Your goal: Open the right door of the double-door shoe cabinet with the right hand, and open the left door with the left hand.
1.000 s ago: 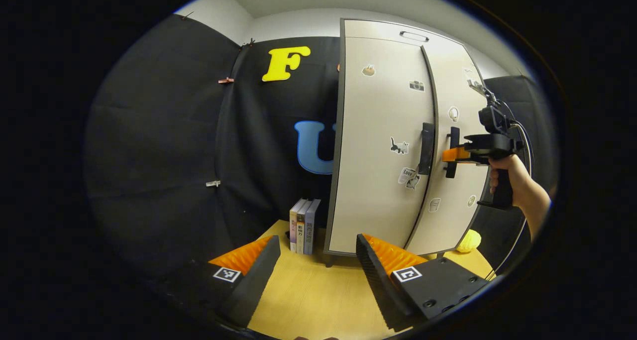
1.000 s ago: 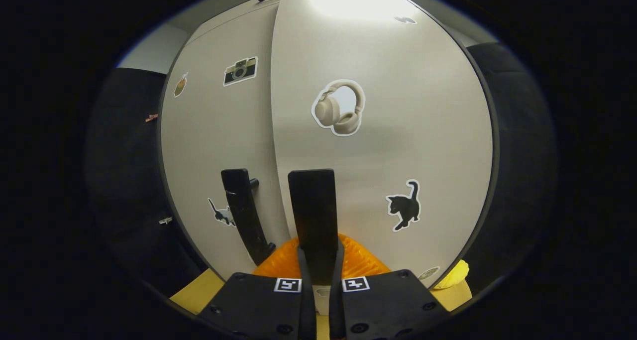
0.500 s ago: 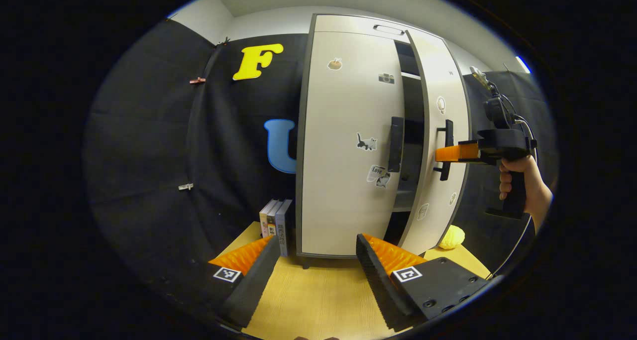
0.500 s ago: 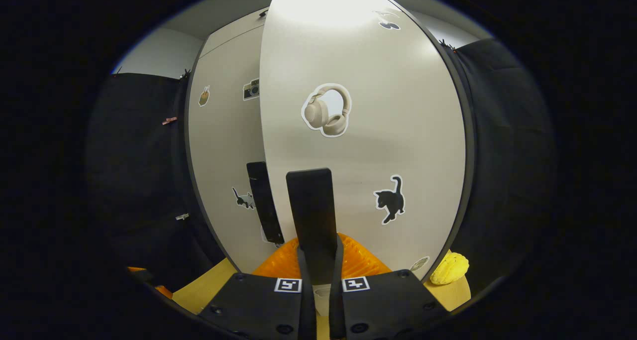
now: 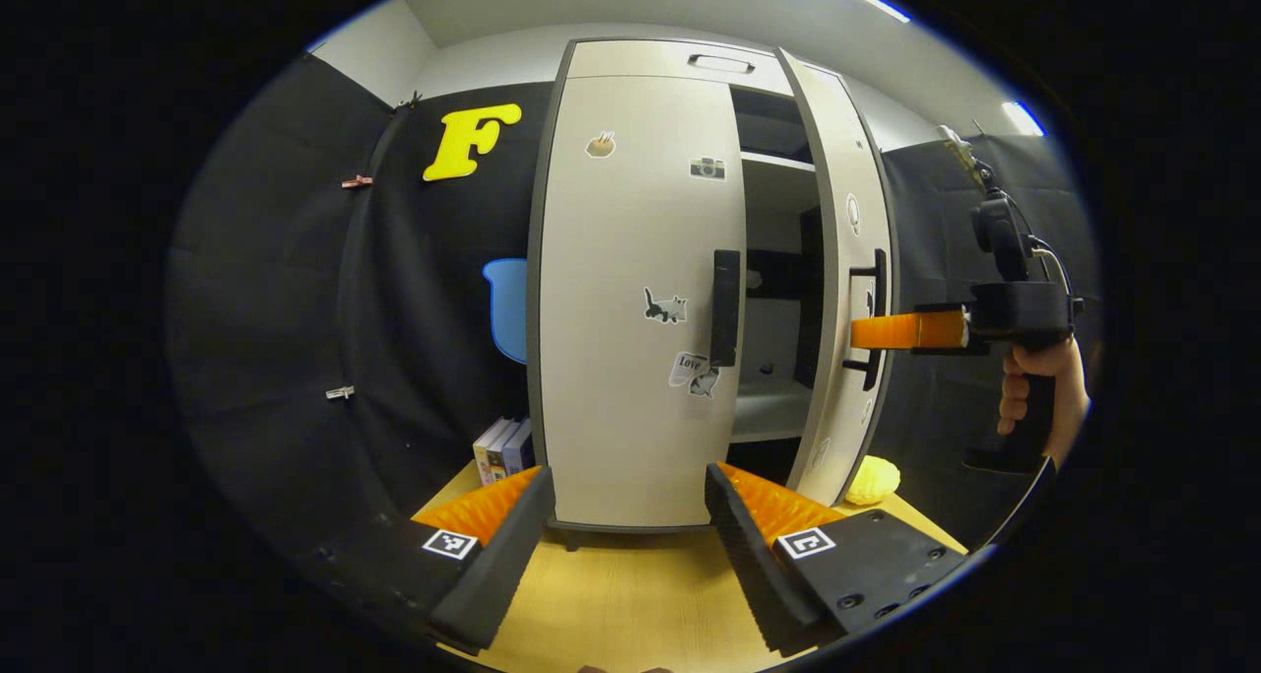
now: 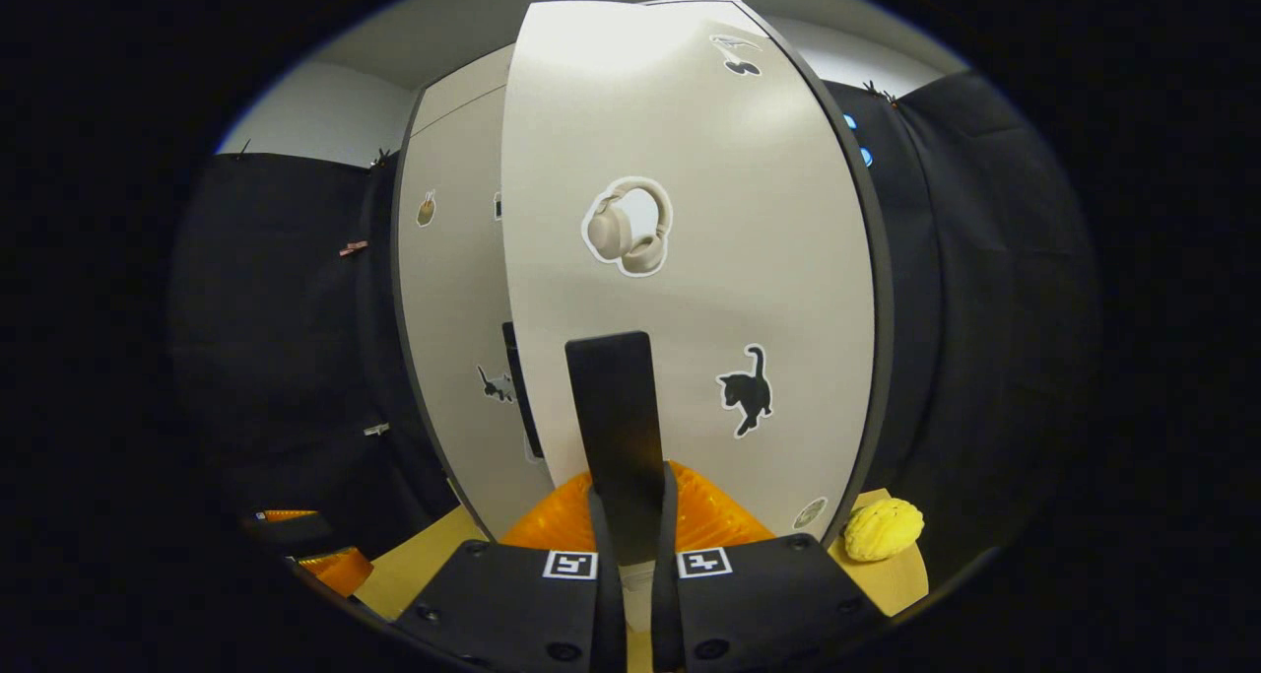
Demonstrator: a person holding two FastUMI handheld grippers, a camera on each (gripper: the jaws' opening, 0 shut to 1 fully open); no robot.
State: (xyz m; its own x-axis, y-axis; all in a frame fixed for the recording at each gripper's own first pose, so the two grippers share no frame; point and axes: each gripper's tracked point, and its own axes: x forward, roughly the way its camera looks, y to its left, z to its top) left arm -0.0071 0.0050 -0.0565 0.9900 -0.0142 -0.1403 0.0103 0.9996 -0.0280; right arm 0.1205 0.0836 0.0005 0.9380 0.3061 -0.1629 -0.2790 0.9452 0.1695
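Shoe cabinet [image 5: 630, 299] stands upright on the wooden surface [image 5: 630, 594], long axis vertical, front facing the left gripper view. Right door [image 5: 842, 259] is swung partway out, hinged on its right edge, free edge pointing toward the camera; interior shelves [image 5: 773, 407] visible through the gap. Left door [image 5: 635, 338] is flush with the cabinet front, its black bar handle [image 5: 726, 306] vertical near the inner edge.

Right gripper [image 6: 630, 515] is clamped on the right door's handle [image 6: 616, 427]: both fingers press the vertical black bar from either side, handle running straight up between them. In the left gripper view the same gripper [image 5: 867, 331] sits at the door's free edge, held level by a hand [image 5: 1034, 387], fingers pointing horizontally at the handle.

Left gripper [image 5: 630, 515] is spread wide with nothing between the fingers, hovering low above the surface, in front of the left door and apart from it. Its fingers aim at the cabinet base.

Stickers on both doors: headphones [image 6: 629, 227] and a black cat [image 6: 746, 392] on the right door face, a camera [image 5: 706, 168] and a cat [image 5: 665, 305] on the left.

Surface: light wood grain. Books [image 5: 502, 446] stand upright left of the cabinet; a yellow knobbly object [image 6: 884, 530] lies right of its base. Black cloth walls behind and to both sides, pale wall and ceiling above.
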